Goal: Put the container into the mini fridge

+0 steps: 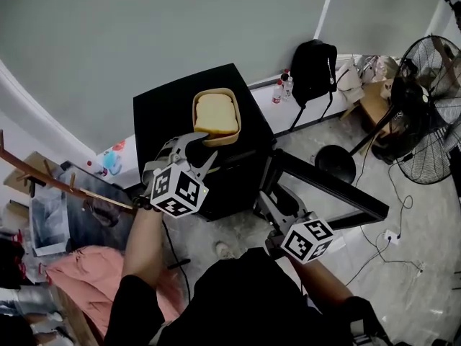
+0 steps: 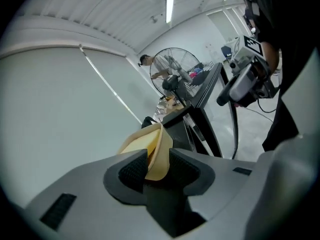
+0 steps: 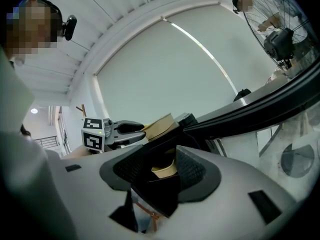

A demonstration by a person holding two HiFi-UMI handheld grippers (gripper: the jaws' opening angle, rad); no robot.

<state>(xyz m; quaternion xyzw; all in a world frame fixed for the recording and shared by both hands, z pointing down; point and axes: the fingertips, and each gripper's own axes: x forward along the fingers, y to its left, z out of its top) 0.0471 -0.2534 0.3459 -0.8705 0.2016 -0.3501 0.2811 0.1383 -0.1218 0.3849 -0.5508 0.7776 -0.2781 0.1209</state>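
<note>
Upper centre, the left gripper (image 1: 209, 146) pinched the rim of the tan container (image 1: 216, 114) atop the mini fridge (image 1: 171, 108); lower right, the right gripper (image 1: 266, 199) clamped the open door (image 1: 333, 184).

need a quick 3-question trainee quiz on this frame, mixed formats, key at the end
1. True or false: the container is already inside the fridge.
2. Which gripper's fingers pinch the container's rim?
3. The fridge door is: A) shut, B) swung open, C) taken off.
Key: 1 false, it is up over the fridge's top, not inside; 2 the left gripper; 3 B.
</note>
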